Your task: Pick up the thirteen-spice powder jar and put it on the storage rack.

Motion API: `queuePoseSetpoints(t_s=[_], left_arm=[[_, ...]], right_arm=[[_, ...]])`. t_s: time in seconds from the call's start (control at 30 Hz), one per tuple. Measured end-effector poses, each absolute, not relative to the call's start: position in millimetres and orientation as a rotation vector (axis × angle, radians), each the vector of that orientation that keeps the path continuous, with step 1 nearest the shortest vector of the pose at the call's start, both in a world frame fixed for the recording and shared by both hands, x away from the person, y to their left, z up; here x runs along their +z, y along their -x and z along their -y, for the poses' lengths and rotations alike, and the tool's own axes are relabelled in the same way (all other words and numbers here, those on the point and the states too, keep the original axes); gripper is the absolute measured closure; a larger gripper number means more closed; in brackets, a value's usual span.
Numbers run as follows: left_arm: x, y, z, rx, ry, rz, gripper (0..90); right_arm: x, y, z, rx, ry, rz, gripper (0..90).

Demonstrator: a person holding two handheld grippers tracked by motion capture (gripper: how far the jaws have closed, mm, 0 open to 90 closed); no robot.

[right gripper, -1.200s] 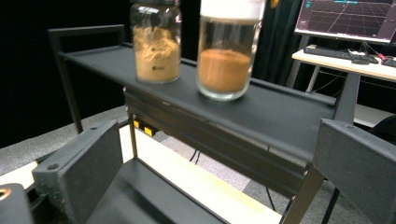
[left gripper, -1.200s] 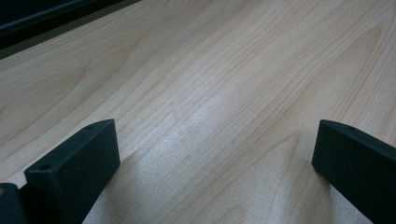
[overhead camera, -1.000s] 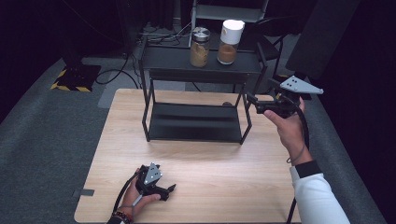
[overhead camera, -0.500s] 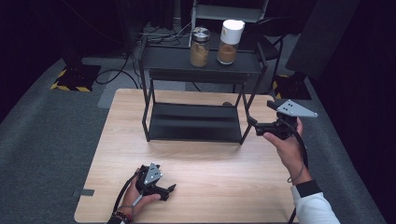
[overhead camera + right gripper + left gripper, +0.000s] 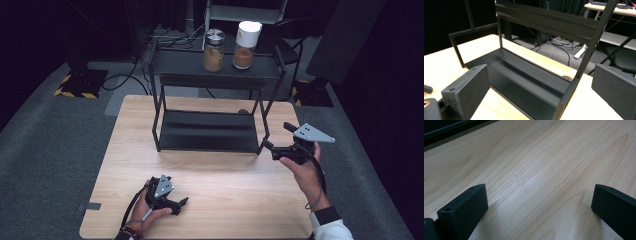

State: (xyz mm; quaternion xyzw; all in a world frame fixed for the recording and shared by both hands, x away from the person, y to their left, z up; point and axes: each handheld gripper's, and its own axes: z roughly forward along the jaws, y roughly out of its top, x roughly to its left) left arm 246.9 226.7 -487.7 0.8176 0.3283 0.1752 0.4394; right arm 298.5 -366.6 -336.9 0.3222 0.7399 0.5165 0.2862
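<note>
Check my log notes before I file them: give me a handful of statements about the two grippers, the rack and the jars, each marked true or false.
1. Two jars stand on the top shelf of the black rack. True: the silver-lidded jar and the white-lidded jar stand side by side there.
2. The left gripper holds a jar. False: its jaws stand open over bare wooden table.
3. The right gripper is near the rack's right front leg. True.
4. The right gripper is shut. False: in the right gripper view its jaws stand wide apart, holding nothing.
5. The rack's lower shelf carries a jar. False: it shows nothing on it.
</note>
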Motion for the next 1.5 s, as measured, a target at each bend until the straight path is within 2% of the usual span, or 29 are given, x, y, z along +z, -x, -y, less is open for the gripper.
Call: queuePoseSetpoints(t_s=[1.5], left_arm=[[-487.6, -247.1, -226.7, 0.435, -2.032, -0.816, 0.1]], right_arm=[[-446.8, -261.7, 383.8, 1.209, -1.069, -2.122, 1.6]])
